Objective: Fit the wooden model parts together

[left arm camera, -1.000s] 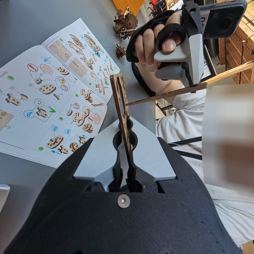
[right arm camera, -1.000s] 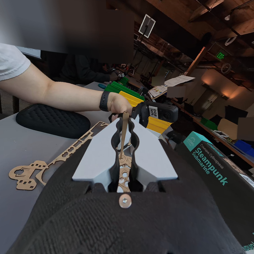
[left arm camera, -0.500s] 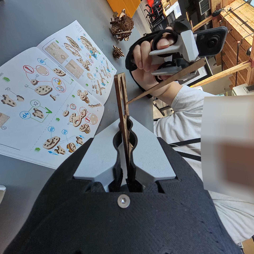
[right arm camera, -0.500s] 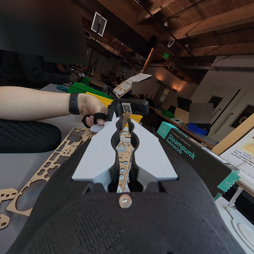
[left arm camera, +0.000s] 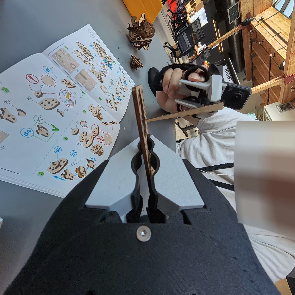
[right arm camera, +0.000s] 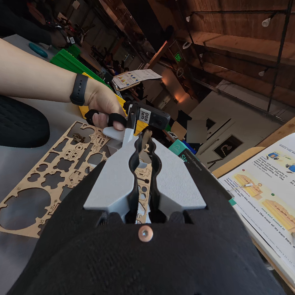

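Standing edge-on between the grey fingers of the left tool [left arm camera: 144, 143], a thin dark-edged wooden plate [left arm camera: 141, 118] is clamped upright and rises well past the fingertips. A pale wooden strip [left arm camera: 183, 113] meets the plate's right face about halfway up its exposed length, lying roughly crosswise to it; whether its tip has entered a slot cannot be told. That strip is pinched in the right tool [left arm camera: 206, 110], which is closed on its far end. The right hand [left arm camera: 169, 89] holds this tool at the near edge of the grey surface [left arm camera: 24, 24], fingers through black loops, wrist bent back toward a white sleeve.

In the right wrist view the strip [right arm camera: 146, 138] shows end-on between the closed fingers of the right tool [right arm camera: 145, 140]. Beyond it the left hand [right arm camera: 103, 108] curls around its own handle, forearm stretched level over the surface and wearing a dark wristband [right arm camera: 79, 91].

An open instruction booklet [left arm camera: 55, 103] lies left of the plate, with a partly built wooden model [left arm camera: 141, 34] farther off. A punched-out wooden sheet [right arm camera: 47, 172] lies flat below the left hand.
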